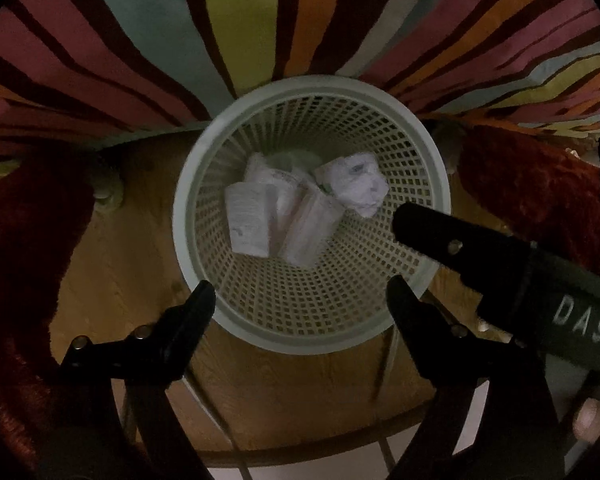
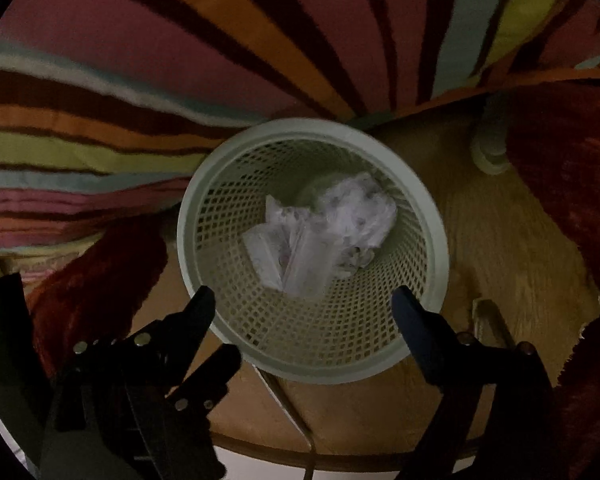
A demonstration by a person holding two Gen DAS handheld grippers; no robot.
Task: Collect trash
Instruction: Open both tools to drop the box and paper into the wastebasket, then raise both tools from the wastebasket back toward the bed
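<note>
A pale mesh waste basket (image 1: 204, 184) stands on a round wooden surface (image 1: 132, 264), seen from above. Several crumpled white papers (image 1: 284, 208) lie at its bottom. My left gripper (image 1: 300, 292) is open and empty, its fingertips over the basket's near rim. A finger of the right gripper (image 1: 440, 232) reaches in from the right over the rim. In the right wrist view the basket (image 2: 436, 216) holds the same papers (image 2: 324, 232). My right gripper (image 2: 304, 300) is open and empty above the near rim. The left gripper's finger (image 2: 212, 372) shows at lower left.
A striped multicoloured cloth (image 1: 220, 20) lies behind the basket. Dark red fuzzy fabric (image 1: 16, 240) flanks it on both sides and shows in the right wrist view (image 2: 560, 168). A pale round fitting (image 2: 492, 152) sits at right.
</note>
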